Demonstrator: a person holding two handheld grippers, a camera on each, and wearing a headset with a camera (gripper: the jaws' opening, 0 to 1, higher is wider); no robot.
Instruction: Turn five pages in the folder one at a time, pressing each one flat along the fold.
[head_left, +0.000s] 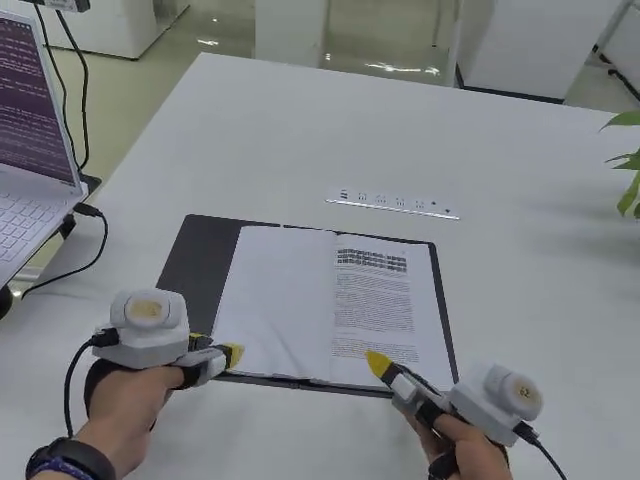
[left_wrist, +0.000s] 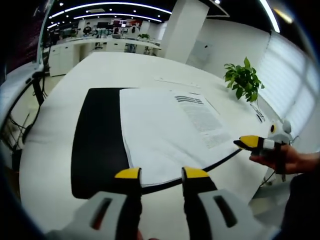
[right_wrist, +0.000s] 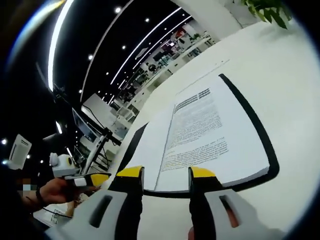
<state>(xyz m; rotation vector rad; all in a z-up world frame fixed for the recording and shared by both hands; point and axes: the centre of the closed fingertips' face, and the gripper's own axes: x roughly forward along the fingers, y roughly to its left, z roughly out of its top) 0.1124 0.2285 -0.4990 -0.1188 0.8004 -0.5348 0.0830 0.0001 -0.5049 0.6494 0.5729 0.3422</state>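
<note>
An open black folder (head_left: 195, 265) lies flat on the white table, with a blank left page (head_left: 280, 300) and a printed right page (head_left: 385, 300). My left gripper (head_left: 232, 355) hovers at the folder's near left edge, open and empty, its yellow fingertips (left_wrist: 129, 173) just short of the page. My right gripper (head_left: 378, 364) sits at the near edge of the printed page (right_wrist: 200, 135), open with nothing between its fingertips (right_wrist: 202, 172). The folder (left_wrist: 97, 145) and the right gripper (left_wrist: 247, 142) also appear in the left gripper view.
A laptop (head_left: 25, 150) with cables stands at the far left. A power strip panel (head_left: 392, 203) is set into the table behind the folder. A green plant (head_left: 628, 170) is at the right edge.
</note>
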